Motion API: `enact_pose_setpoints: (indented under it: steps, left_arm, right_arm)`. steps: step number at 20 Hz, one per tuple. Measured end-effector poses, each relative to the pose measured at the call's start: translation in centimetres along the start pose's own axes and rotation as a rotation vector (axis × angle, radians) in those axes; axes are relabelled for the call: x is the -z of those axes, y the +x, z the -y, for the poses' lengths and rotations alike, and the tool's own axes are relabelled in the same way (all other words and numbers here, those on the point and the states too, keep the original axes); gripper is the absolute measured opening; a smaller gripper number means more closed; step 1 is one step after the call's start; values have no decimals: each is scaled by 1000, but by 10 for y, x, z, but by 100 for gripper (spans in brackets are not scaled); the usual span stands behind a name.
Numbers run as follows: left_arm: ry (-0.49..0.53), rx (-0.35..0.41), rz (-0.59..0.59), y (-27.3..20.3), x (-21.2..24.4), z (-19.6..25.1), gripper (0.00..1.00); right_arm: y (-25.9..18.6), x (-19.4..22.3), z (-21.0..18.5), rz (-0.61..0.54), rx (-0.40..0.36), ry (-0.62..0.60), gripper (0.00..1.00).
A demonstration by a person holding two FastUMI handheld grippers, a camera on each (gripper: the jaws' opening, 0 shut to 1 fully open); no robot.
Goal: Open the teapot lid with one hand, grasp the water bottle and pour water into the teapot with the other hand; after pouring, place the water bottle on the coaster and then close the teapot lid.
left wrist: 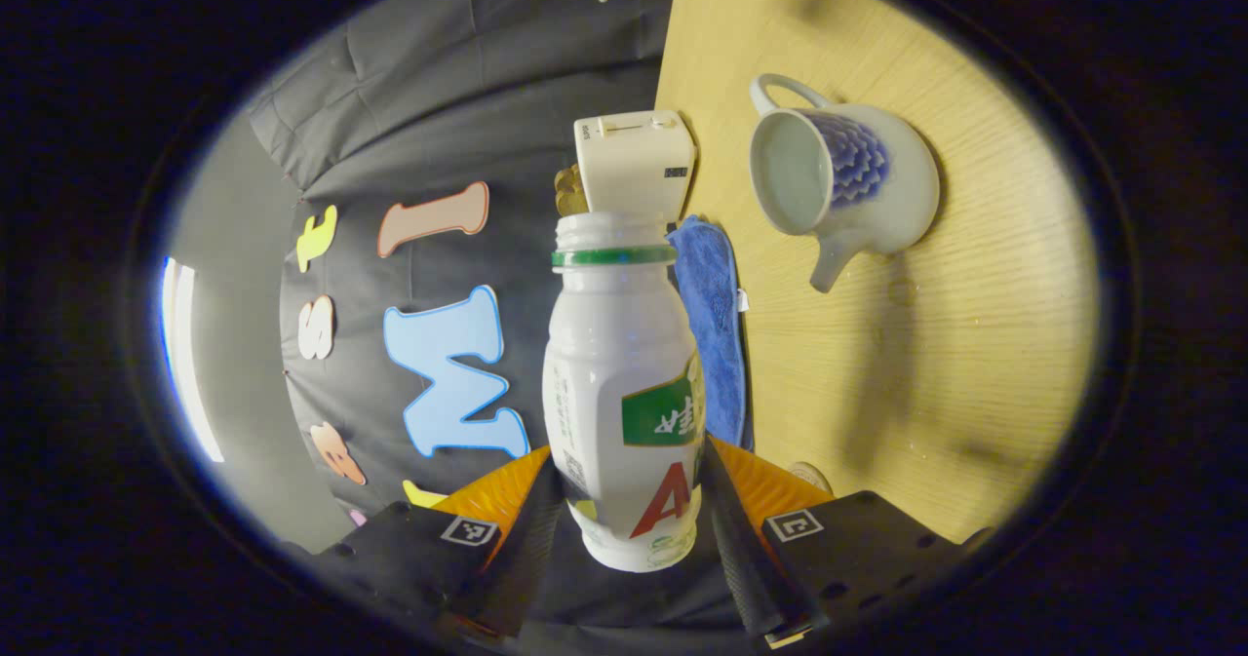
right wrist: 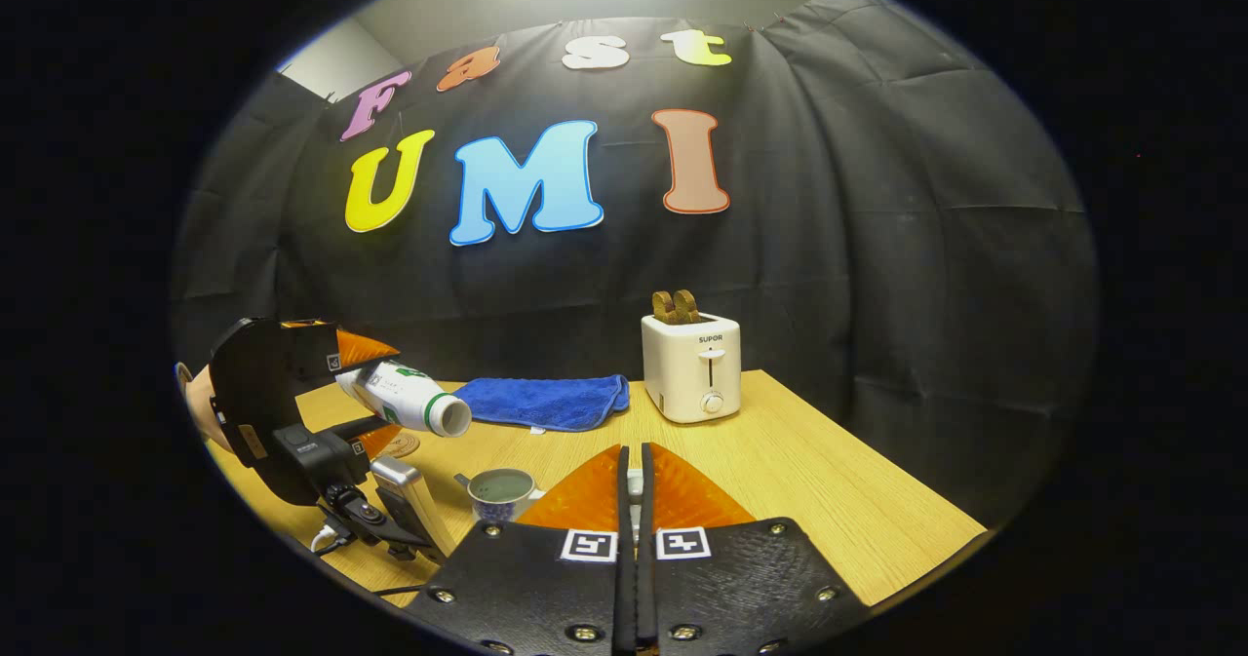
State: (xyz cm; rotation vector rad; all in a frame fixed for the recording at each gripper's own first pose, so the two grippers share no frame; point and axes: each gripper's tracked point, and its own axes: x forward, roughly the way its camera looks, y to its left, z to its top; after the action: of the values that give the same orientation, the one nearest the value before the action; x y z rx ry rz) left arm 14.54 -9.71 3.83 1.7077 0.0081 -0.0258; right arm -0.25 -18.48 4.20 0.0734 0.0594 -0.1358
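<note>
My left gripper is clamped on the water bottle, tipped almost level, mouth not yet over the open teapot on the table. Tilt further now and I judge water hits the wood. My right gripper hangs above the table, fingers nearly together on something pale, maybe the lid.

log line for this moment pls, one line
left hand-held gripper: shut on water bottle, uncapped, tipped sideways | teapot: lid off, water inside, on table | right hand-held gripper: closed, contents unclear
</note>
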Motion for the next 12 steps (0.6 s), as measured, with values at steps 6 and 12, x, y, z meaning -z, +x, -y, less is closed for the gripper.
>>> enact_pose_setpoints:
  steps: [6, 12]
  left_arm:
    - [52, -14, 13, 0, -2, -6, 85]
    - [86, -11, 11, 1, 0, -10, 91]
  right_arm:
    - [1, 4, 1, -9, -5, 6, 0]
    - [2, 6, 4, -11, -4, 9, 0]
